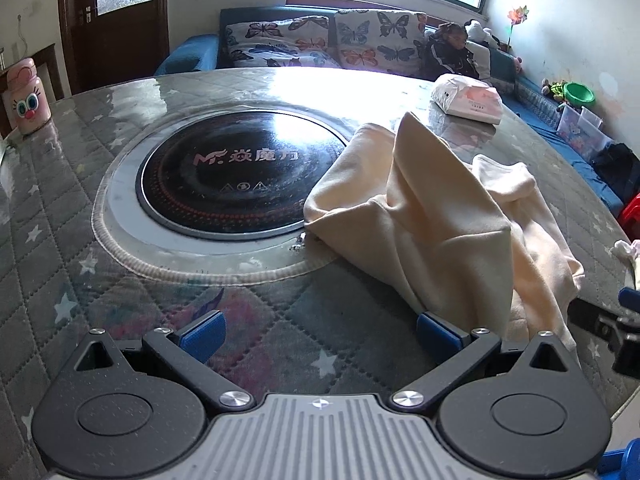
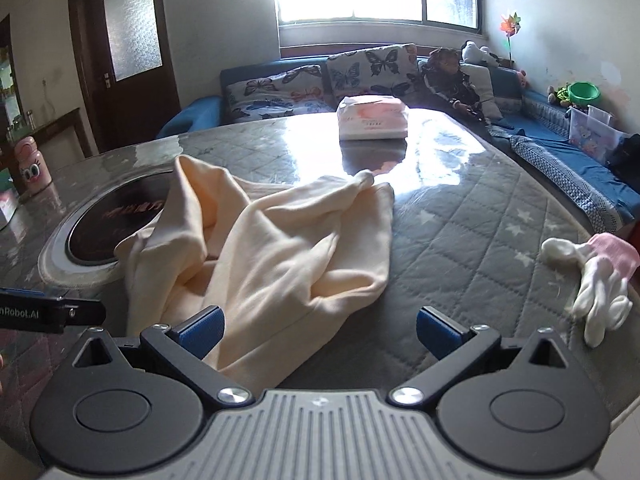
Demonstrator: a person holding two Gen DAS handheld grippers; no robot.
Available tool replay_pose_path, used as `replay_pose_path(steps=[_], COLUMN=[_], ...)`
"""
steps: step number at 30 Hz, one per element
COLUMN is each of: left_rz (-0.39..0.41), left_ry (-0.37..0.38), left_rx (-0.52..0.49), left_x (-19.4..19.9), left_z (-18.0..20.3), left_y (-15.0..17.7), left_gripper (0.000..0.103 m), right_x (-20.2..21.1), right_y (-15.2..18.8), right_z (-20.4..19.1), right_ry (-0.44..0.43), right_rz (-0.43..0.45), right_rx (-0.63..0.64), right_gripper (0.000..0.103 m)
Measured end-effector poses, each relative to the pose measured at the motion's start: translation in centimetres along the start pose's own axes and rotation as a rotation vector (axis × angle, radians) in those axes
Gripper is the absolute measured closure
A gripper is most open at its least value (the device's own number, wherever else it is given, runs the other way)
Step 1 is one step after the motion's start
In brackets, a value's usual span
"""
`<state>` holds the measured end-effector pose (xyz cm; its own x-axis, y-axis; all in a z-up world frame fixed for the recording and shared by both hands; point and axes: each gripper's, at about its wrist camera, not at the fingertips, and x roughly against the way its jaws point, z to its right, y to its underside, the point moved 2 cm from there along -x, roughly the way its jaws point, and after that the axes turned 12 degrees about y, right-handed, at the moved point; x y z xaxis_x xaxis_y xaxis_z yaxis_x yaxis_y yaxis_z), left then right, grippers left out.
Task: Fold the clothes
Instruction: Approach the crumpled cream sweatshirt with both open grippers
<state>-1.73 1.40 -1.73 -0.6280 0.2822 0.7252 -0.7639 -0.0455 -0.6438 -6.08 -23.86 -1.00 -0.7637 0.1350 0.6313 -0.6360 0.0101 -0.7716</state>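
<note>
Beside the round black cooktop (image 1: 240, 176) set into the quilted table (image 1: 60, 208), and lapping over its rim on the side away from the pink bottle (image 1: 26, 98), lies the cream garment (image 1: 432, 216), heaped and rumpled, with one ridge standing up in a peak and another corner trailing toward the tissue pack (image 2: 372, 122). It is not folded flat in either view. The left gripper (image 1: 318, 330) hovers low over the table on the near side of the cooktop, its blue pads spread wide with nothing between them; the right-hand pad sits just at the garment's near hem. The right gripper (image 2: 318, 330) is likewise spread wide and empty, the garment's near edge running under its left-hand pad. A white-and-pink glove (image 2: 592, 280) lies well apart from the cooktop, past the garment.

By its soft creases and slumped drape the fabric looks light, limp and fairly thick; it would likely sag from any single hold and slide easily on the glossy table cover. A hem, a corner or the raised ridge offers the surest pinch, preferably one edge point per gripper.
</note>
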Motion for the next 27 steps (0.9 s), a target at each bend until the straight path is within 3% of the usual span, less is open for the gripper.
replay_pose_path(steps=[17, 27], left_rz=[0.007, 0.01], left_ry=[0.042, 0.01], left_rx=[-0.024, -0.05], left_x=[1.1, 1.7], left_z=[0.4, 1.1], left_y=[2.1, 3.1], left_gripper=[0.0, 0.0], right_x=[1.8, 3.0], right_y=[1.6, 2.3], right_z=[-0.7, -1.0], right_ry=[-0.006, -0.017], right_rz=[-0.033, -0.017], right_rx=[-0.04, -0.032], right_gripper=[0.0, 0.0])
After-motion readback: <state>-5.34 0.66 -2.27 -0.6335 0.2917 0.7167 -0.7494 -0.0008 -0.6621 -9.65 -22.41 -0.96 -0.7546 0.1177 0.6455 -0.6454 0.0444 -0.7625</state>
